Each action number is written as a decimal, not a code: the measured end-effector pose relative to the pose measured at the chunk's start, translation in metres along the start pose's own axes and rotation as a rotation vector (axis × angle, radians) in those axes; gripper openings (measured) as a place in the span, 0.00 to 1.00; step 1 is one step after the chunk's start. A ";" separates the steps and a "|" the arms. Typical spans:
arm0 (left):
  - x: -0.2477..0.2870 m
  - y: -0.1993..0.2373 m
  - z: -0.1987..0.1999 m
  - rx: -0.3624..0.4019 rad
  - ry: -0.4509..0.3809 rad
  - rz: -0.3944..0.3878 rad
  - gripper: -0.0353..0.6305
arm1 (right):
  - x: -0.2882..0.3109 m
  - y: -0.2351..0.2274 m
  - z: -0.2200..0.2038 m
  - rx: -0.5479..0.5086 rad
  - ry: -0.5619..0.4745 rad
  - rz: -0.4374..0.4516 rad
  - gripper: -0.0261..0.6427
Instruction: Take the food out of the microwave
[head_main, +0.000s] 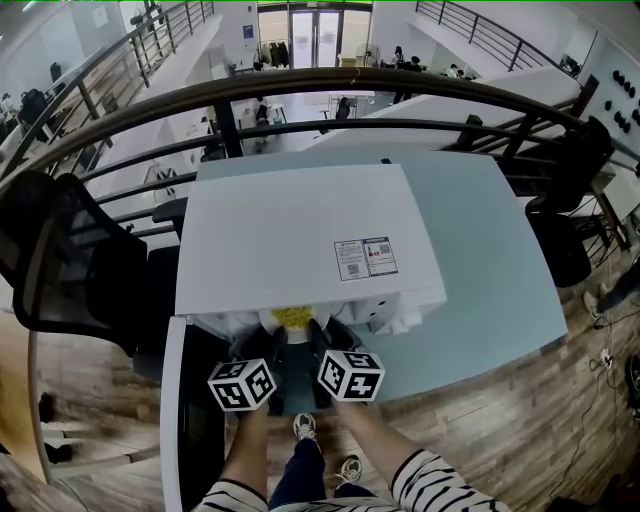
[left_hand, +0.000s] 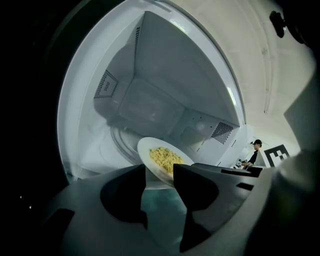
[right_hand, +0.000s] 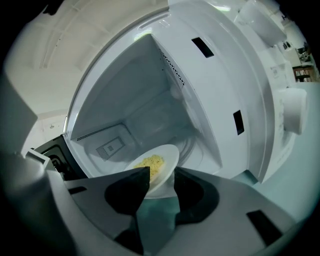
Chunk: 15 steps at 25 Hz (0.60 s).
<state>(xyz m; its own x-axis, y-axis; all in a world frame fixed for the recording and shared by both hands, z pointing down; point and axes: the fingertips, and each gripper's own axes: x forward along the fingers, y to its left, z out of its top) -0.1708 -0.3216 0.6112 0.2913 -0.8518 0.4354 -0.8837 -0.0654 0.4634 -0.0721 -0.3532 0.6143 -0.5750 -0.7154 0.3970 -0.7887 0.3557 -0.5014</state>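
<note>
A white plate (head_main: 293, 318) of yellow food sits at the front of the open white microwave (head_main: 300, 230), just under its top edge. My left gripper (head_main: 272, 338) and right gripper (head_main: 316, 334) reach into the opening side by side. In the left gripper view the plate (left_hand: 161, 159) has its near rim between the jaws of the left gripper (left_hand: 160, 174), which stand apart around it. The right gripper view shows the same: the plate (right_hand: 156, 165) rim lies in the gap of the right gripper (right_hand: 162, 176). I see neither pair of pads pressed on the rim.
The microwave door (head_main: 175, 420) hangs open to the left. The microwave stands on a pale blue-green table (head_main: 500, 280). A black chair (head_main: 80, 260) is on the left and a dark railing (head_main: 300, 95) runs behind the table. The person's legs show below.
</note>
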 end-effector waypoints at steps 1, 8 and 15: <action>-0.001 -0.001 0.000 0.000 0.002 -0.001 0.34 | -0.001 0.000 0.000 0.004 0.001 -0.002 0.28; -0.017 -0.014 -0.003 0.014 -0.009 0.002 0.31 | -0.023 0.003 0.005 0.028 -0.023 -0.006 0.22; -0.049 -0.032 -0.002 0.003 -0.054 -0.009 0.26 | -0.055 0.014 0.005 0.049 -0.035 0.019 0.21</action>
<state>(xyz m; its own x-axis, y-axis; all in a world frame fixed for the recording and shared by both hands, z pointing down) -0.1559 -0.2765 0.5761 0.2791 -0.8780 0.3889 -0.8823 -0.0747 0.4646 -0.0503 -0.3114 0.5817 -0.5815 -0.7294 0.3604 -0.7656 0.3406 -0.5458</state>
